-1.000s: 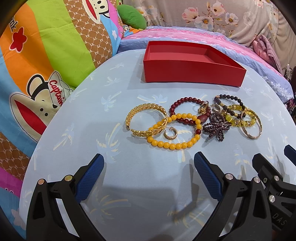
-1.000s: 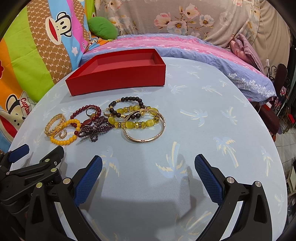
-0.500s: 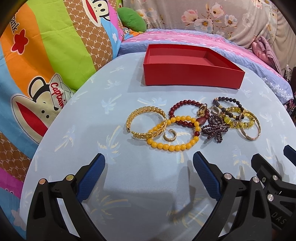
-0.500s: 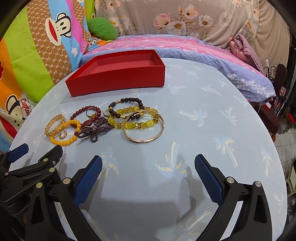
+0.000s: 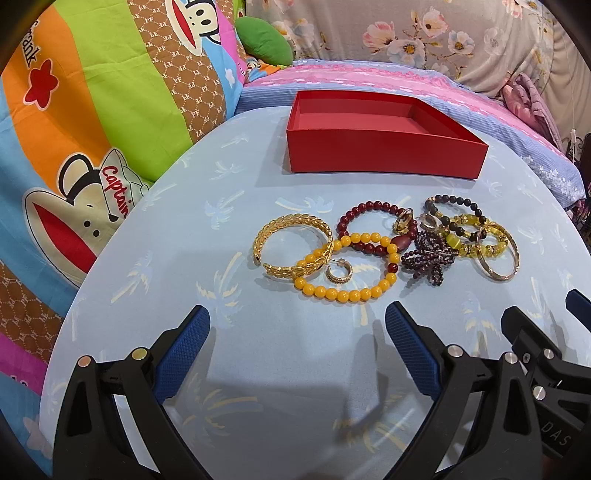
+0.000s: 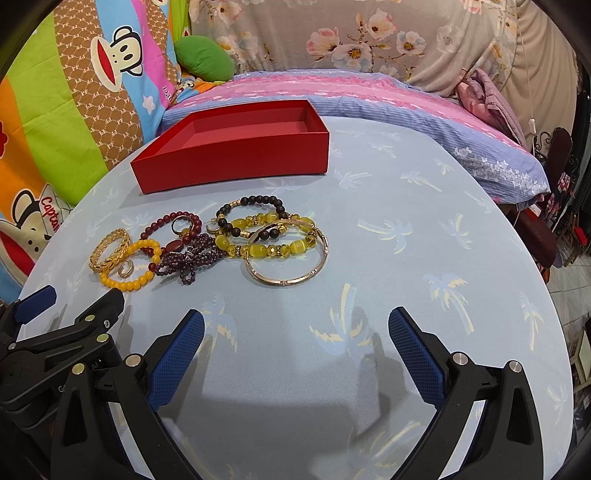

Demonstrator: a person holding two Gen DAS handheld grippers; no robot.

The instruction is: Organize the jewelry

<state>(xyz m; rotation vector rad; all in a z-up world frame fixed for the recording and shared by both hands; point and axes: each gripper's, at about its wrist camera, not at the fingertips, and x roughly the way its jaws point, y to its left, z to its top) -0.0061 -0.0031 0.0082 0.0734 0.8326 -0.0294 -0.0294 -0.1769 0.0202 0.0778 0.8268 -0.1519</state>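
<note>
Blue ribbed pads on black frames: left gripper (image 5: 297, 328) and right gripper (image 6: 295, 332) both hung spread wide over the cloth, nothing between the fingers, side by side and short of the jewelry.

The pile lay just ahead. Gold leaf bangle (image 5: 291, 245) at the left end, crossing the yellow bead bracelet (image 5: 347, 264), with a small gold hoop earring (image 5: 338, 273) lying inside that bead loop. Dark red bead bracelet (image 5: 369, 230) overlapped the yellow one too. Purple bead bow (image 6: 190, 258) sat mid-pile. On the right, the rose-gold bangle (image 6: 288, 254) lay across the yellow-green stone bracelet (image 6: 267, 238) and the black bead bracelet (image 6: 251, 212). Red box (image 6: 236, 147) sat beyond the pile, open; what I could see of its floor was bare.

Risks, my read:
- Pieces interlocked. Lifting one would likely drag a neighbour, then drop it short of the box.
- Hoop earring was small and flat, so wide pads could skate over it or pinch cloth instead.
- Hard, smooth bangles could squirt out of a flat pinch.
- Beads on elastic could roll under the pads.

Surface: pale blue tablecloth (image 6: 406, 258) with a palm-tree print, soft-looking, so it could bunch. Around it: cartoon monkey bedding (image 5: 92, 129) left, pink and lilac striped quilt (image 6: 369, 96) behind, floral fabric (image 6: 369, 33) at the back.
</note>
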